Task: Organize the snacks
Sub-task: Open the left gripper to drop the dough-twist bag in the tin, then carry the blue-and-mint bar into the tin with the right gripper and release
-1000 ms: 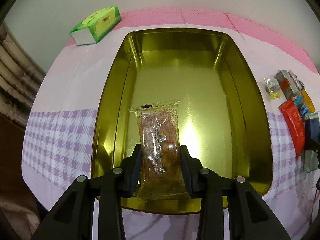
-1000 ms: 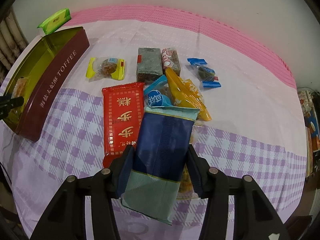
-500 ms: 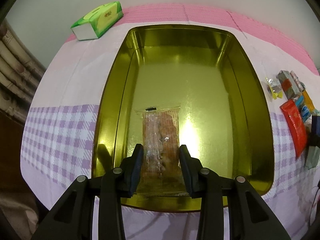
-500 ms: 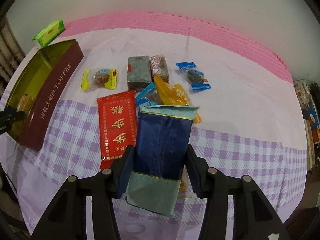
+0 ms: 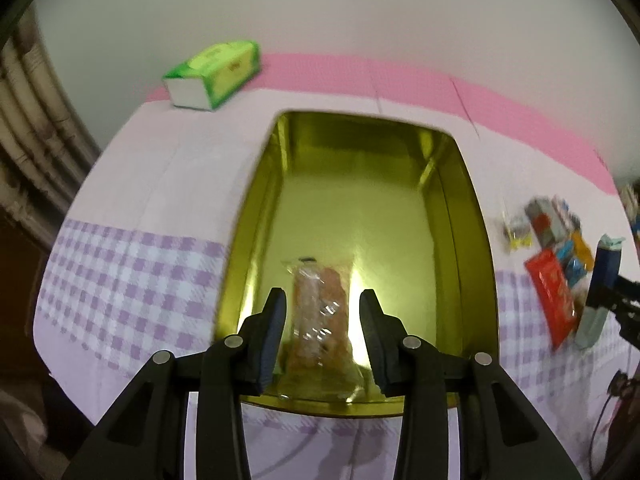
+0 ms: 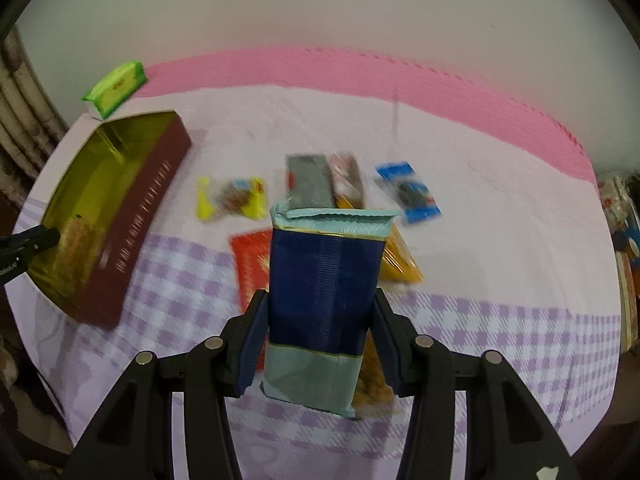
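Here the left fingers (image 5: pixel 276 328) stand apart over the tinned clear packet (image 5: pixel 322 316) — right fingers (image 6: pixel 256 336) clamp the blue packet (image 6: pixel 324 292).

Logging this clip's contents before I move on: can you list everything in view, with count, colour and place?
toffee tin: 1, maroon outside, gold inside, left on cloth
clear snack packet: 1, orange contents, lying in tin
dark blue packet: 1, teal ends, in right gripper
red packet: 1, on cloth behind blue packet
yellow-ended sweet: 1, right of tin
grey packet: 1, mid cloth
blue-ended sweet: 1, right of the group
orange packet: 1, behind blue packet
tissue pack: 1, green, far edge
tablecloth: 1, lilac check
left gripper: black, open, above tin
right gripper: black, gripping blue packet
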